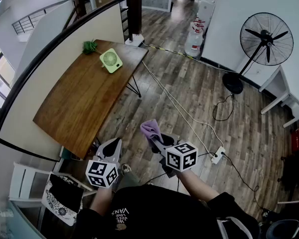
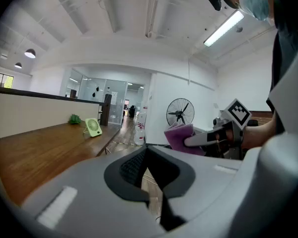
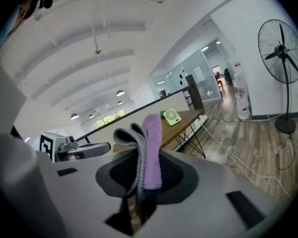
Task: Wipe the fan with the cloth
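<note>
Cloth [image 3: 150,148]: purple, soft, light, floppy; its folds stand up out of the right gripper [image 3: 140,182], whose jaws pinch its lower edge. Small green fan [image 1: 110,60]: probably light and tippy, best steadied by its frame. It stands at the table's [image 1: 74,103] far end, well apart from both grippers. Left gripper [image 2: 150,162]: jaws pressed together, empty.

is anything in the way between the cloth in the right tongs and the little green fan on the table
Nothing visible. Between the cloth held in the right tongs and the green fan there is only open floor and the table top.
</note>
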Available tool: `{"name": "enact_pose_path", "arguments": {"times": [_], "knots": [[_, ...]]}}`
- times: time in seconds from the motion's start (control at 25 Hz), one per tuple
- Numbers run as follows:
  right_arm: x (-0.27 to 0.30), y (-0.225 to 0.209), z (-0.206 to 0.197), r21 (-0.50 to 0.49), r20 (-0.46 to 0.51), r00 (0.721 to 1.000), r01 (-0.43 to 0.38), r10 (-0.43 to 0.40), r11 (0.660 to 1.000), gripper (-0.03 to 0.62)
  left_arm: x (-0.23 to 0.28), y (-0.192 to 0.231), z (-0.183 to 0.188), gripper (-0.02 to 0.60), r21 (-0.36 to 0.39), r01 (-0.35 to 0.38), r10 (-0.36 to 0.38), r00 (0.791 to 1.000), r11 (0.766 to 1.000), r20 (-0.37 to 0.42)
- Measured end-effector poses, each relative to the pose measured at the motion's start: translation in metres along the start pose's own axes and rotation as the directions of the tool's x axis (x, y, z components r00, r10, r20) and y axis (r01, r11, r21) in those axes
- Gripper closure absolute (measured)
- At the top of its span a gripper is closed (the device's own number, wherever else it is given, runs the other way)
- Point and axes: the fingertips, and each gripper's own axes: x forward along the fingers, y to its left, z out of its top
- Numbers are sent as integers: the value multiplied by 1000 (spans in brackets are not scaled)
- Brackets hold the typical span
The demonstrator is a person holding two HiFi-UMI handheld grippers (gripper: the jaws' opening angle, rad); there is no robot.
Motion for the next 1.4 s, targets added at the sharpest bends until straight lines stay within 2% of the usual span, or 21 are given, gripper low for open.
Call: {"name": "enact_pose_path", "arguments": {"times": [0.48, 0.84, 1.24, 1.4], "knots": [[53, -19, 17, 72, 9, 1000, 3, -4, 997, 494, 39, 51, -8, 569, -53, 19, -21, 999, 998, -30], [121, -50, 60, 70, 9, 999, 31, -32, 997, 494, 99, 117, 20, 569, -35, 39, -40, 999, 999, -19], [198, -74, 91, 104, 20, 998, 61, -64, 993, 494, 145, 185, 31, 569, -35, 73, -74, 996, 997, -49], [215, -88, 101, 121, 6, 998, 66, -68, 990, 494, 164, 201, 32, 569, -65, 64, -68, 996, 996, -60]]}}
